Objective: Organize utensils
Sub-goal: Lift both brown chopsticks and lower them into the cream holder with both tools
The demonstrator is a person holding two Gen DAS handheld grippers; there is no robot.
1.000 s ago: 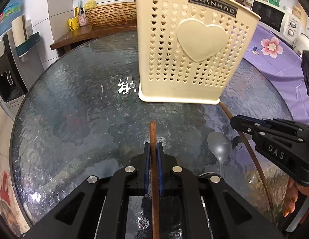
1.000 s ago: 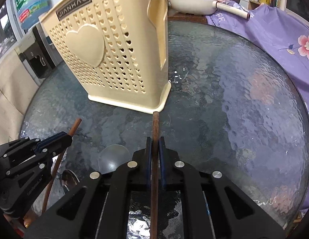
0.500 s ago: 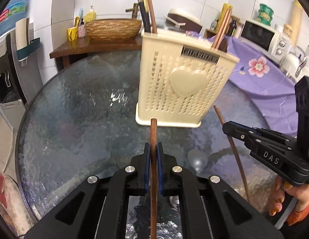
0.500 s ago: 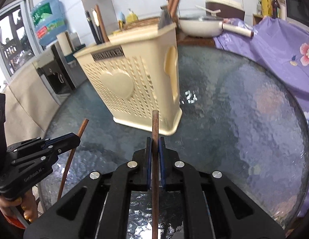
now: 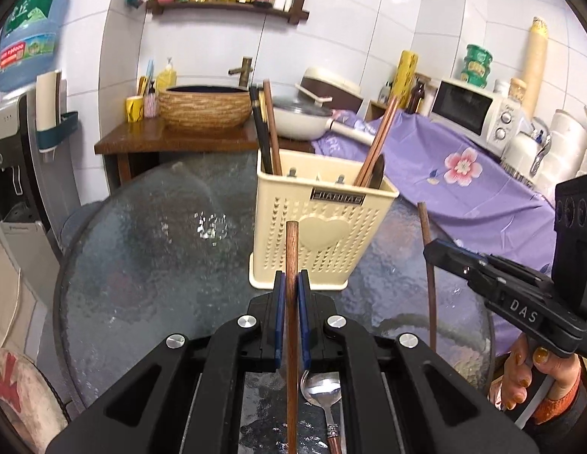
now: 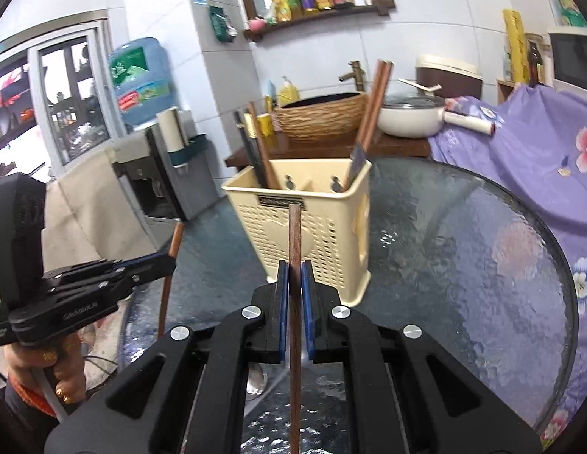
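Each claw is clamped on one wooden chopstick: left claw (image 5: 292, 283), right claw (image 6: 294, 272). The cream utensil holder (image 5: 319, 227) stands mid-table (image 5: 142, 246). Risk: a long stick could strike the rim, pivot between the pads, or tip the holder.

A: Where does the left wrist view sit?
B: Just behind the left gripper (image 5: 292, 295), looking forward and slightly down along its fingers.
A: And the right?
B: Same, behind the right gripper (image 6: 294, 283).
A: What do both share?
B: The cream utensil holder (image 5: 323, 234) ahead, near, on the glass table (image 5: 142, 249).
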